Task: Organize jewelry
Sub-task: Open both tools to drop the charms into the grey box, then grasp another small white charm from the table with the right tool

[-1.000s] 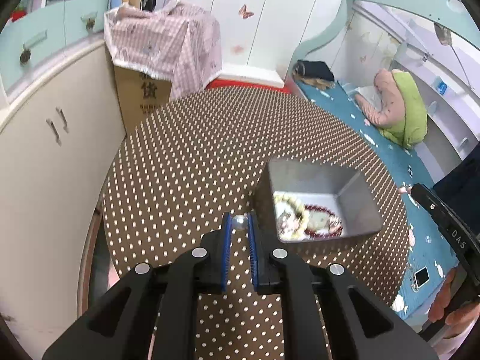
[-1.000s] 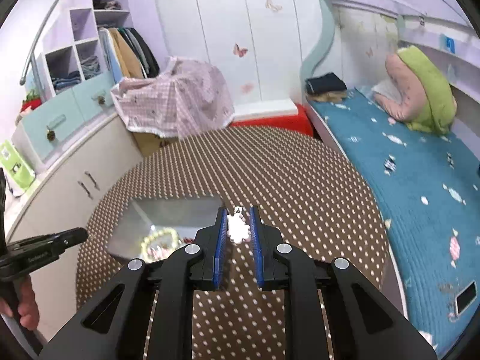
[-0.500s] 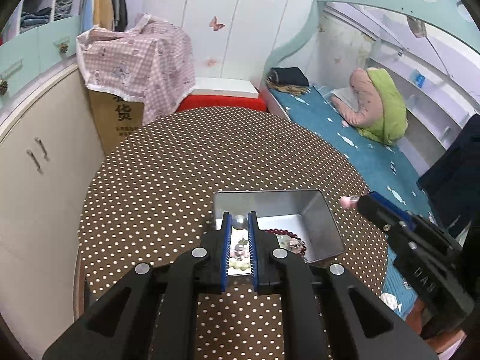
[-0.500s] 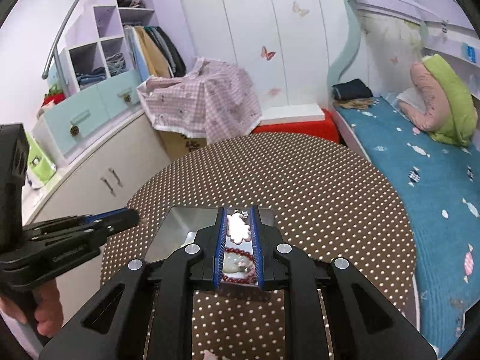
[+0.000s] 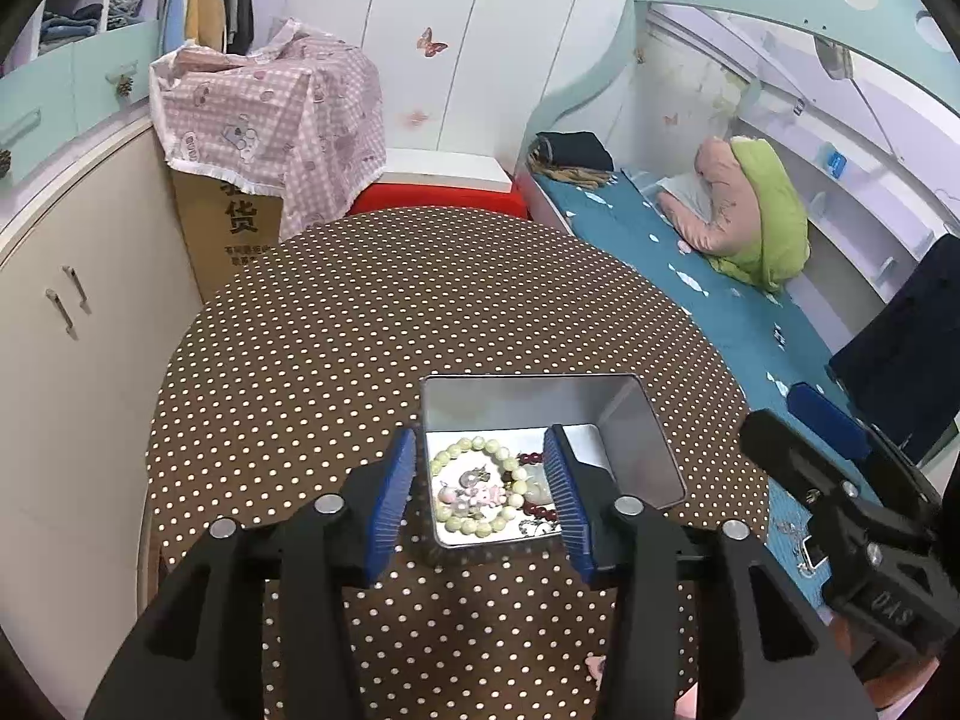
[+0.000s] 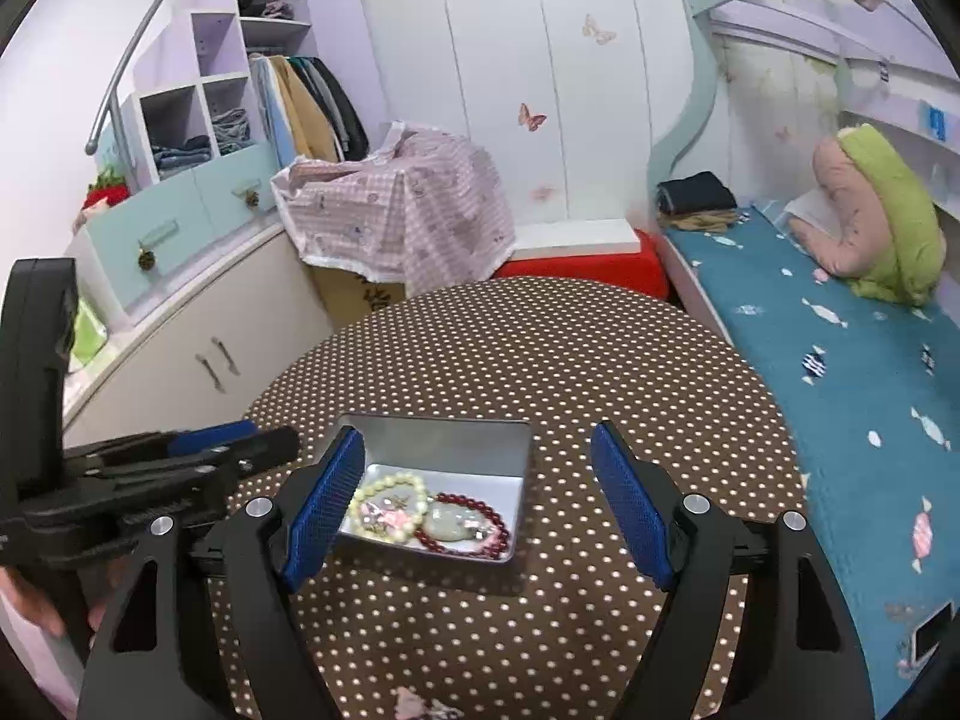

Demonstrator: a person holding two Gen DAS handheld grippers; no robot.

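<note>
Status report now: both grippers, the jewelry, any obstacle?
Left gripper and right gripper opening, nothing pinched. Bracelets and pendant lie in tin. Nothing in the way.

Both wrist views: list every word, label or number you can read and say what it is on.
"货": large printed character on the cardboard box under the checked cloth; a partly hidden character above it and the small line below it are unreadable.
"DAS", upside down and uncertain: raised letters on the right gripper body.
Blue tags on the bed shelf: too small to read.
Metal tin: no text visible.
</note>
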